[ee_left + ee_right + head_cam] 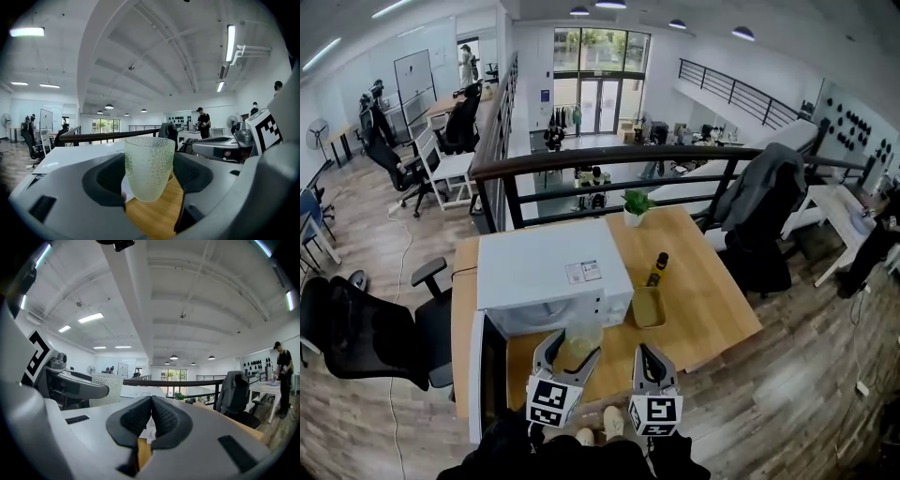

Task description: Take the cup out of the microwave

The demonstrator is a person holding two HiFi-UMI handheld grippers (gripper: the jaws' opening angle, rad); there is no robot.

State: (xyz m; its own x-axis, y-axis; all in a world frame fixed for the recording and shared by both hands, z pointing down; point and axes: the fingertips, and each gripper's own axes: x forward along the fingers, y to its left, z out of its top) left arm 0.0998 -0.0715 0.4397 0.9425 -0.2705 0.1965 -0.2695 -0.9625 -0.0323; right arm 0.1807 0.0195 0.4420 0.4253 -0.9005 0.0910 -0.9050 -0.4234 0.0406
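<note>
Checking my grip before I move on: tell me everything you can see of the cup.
The cup is a pale green, translucent tumbler with a bubbled surface, glass or plastic, tapering to its base. It looks empty and stands upright, clamped between the left gripper's dark pads, over the wooden table just outside the microwave.

The wooden table [703, 291] held a big white microwave [548, 272]. A small green plant [635, 206] in a white pot sat at the far edge. A dark bottle [657, 270] stood just beside a little greenish tub [648, 307].
</note>
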